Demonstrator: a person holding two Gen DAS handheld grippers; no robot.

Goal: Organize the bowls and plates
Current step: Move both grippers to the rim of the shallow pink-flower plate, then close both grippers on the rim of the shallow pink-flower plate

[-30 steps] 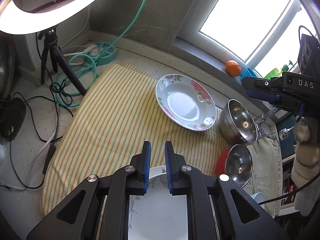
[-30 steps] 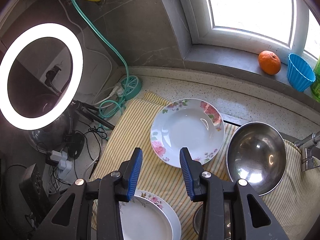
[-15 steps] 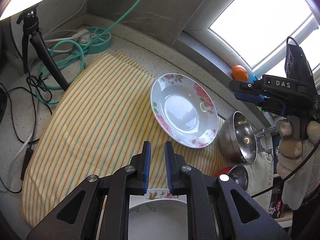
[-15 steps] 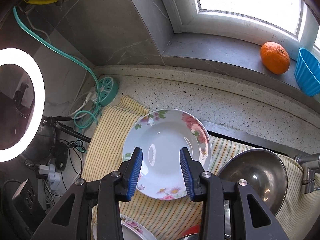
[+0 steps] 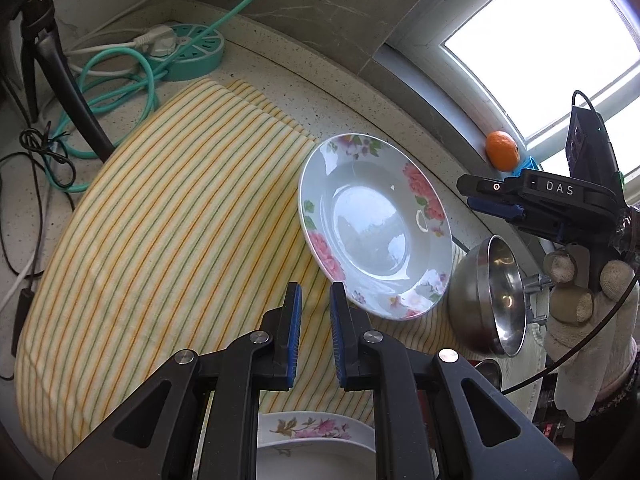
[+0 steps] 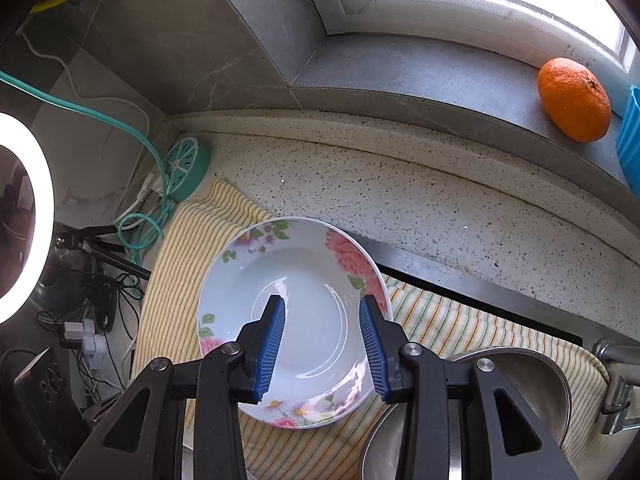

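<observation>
In the left wrist view, the floral plate (image 5: 376, 228) lay right of centre on the striped cloth (image 5: 160, 216), and the left gripper (image 5: 314, 300), empty, had its jaws only slightly apart just beside the plate's lower-left rim. In the right wrist view, the right gripper (image 6: 322, 320) hung wide apart over the plate's well at lower centre; glazed, stiff and breakable, it would probably slip unless pinched across the rim.

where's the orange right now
The orange sits on the grey window sill, upper right in the right wrist view, beside a blue ribbed cup.
</observation>
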